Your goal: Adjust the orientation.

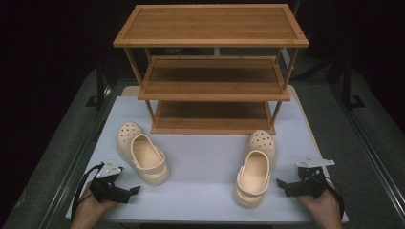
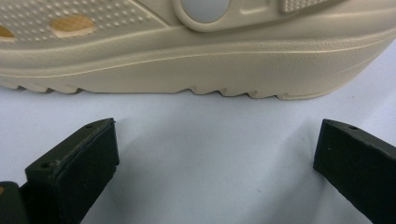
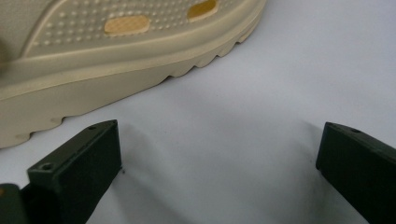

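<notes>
Two beige clogs, left clog [image 1: 143,152] and right clog [image 1: 256,167], mid-frame on white table [image 1: 205,191] below wooden shelf [image 1: 212,71]; left hand-held gripper [image 1: 131,190] and right hand-held gripper [image 1: 282,183] both spread, empty; no readable writing.

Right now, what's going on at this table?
A person holds a gripper in each hand, both open and empty. The left gripper points at the left clog; the right gripper points at the right clog. Both cream clogs sit on the white table in front of a wooden three-tier rack, whose shelves look bare. Neither clog is gripped.
</notes>
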Demonstrator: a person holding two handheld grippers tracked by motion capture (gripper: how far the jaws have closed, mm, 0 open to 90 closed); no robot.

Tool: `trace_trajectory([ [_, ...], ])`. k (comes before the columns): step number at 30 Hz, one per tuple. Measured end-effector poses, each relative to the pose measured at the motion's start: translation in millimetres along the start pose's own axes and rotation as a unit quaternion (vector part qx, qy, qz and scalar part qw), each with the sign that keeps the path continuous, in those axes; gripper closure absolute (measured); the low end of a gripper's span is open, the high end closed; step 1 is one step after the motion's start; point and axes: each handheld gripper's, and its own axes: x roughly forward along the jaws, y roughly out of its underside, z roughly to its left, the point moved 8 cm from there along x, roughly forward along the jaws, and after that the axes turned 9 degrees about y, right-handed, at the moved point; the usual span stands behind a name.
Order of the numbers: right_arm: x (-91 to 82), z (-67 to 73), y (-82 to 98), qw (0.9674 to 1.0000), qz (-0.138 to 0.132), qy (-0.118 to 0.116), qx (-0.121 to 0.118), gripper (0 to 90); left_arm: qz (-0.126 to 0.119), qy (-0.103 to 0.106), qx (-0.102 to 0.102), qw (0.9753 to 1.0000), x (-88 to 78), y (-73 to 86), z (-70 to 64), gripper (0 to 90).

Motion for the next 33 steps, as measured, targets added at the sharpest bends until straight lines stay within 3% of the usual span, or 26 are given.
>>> trace_trajectory([
  [9, 0.0, 0.0, 0.2, 1.0000, -0.001, 0.000, 0.002, 0.0, -0.001, 0.000, -0.003, 1.0000, -1.3, -0.3, 0.4, 0.3],
  [11, -0.1, 0.0, 0.2, 1.0000, -0.001, 0.000, 0.002, 0.0, -0.007, -0.002, -0.002, 1.0000, -5.0, 0.3, 0.2, 7.3],
  [14, -0.2, 0.1, 0.4, 1.0000, -0.001, 0.000, 0.001, 0.0, -0.010, 0.001, -0.013, 0.9999, -11.0, 3.7, 0.7, 7.7],
  [16, -0.2, 0.1, 0.4, 1.0000, -0.001, 0.000, 0.001, 0.0, -0.010, 0.002, -0.014, 0.9999, -14.5, 4.6, 0.6, 15.5],
  [20, 0.0, 0.2, 0.3, 1.0000, -0.001, 0.000, 0.002, 0.0, -0.014, -0.006, -0.020, 0.9997, -25.0, 6.7, 2.0, 18.8],
  [26, -0.1, 0.1, 0.4, 1.0000, -0.001, 0.000, 0.001, 0.0, -0.023, -0.007, -0.036, 0.9991, -36.6, 7.4, 3.6, 40.5],
  [27, -0.1, 0.1, 0.4, 1.0000, -0.001, 0.000, 0.001, 0.0, -0.021, -0.010, -0.036, 0.9991, -38.9, 6.6, 4.2, 40.5],
  [33, -0.2, 0.2, 0.4, 1.0000, -0.002, 0.000, 0.001, 0.0, -0.040, -0.022, -0.053, 0.9976, -47.6, -3.9, 9.6, 70.0],
])
